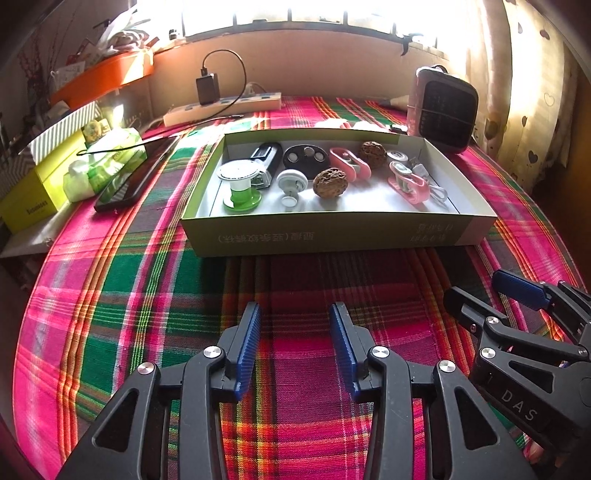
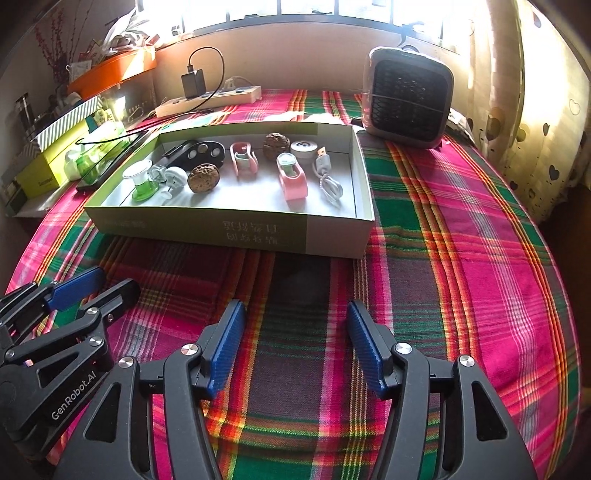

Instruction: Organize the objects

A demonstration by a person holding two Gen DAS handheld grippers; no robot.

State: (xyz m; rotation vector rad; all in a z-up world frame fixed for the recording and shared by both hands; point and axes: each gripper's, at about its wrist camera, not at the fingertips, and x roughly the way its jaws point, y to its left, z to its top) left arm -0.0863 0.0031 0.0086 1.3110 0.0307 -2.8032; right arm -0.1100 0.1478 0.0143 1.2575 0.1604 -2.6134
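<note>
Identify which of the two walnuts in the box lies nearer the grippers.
The walnut beside the white suction knob lies nearer; the other walnut sits near the back wall.

A lived-in room of a home: a tabletop under a bright pink-and-green plaid cloth (image 2: 461,229) stands by a sunlit barred window (image 1: 314,14), with a heart-print curtain (image 2: 532,122), a white power strip (image 1: 221,105) and a small grey desk fan (image 2: 406,99).

Bright window (image 1: 314,14) glare – heart-print curtain (image 2: 524,122) right, plaid tablecloth (image 1: 110,288) below.
</note>
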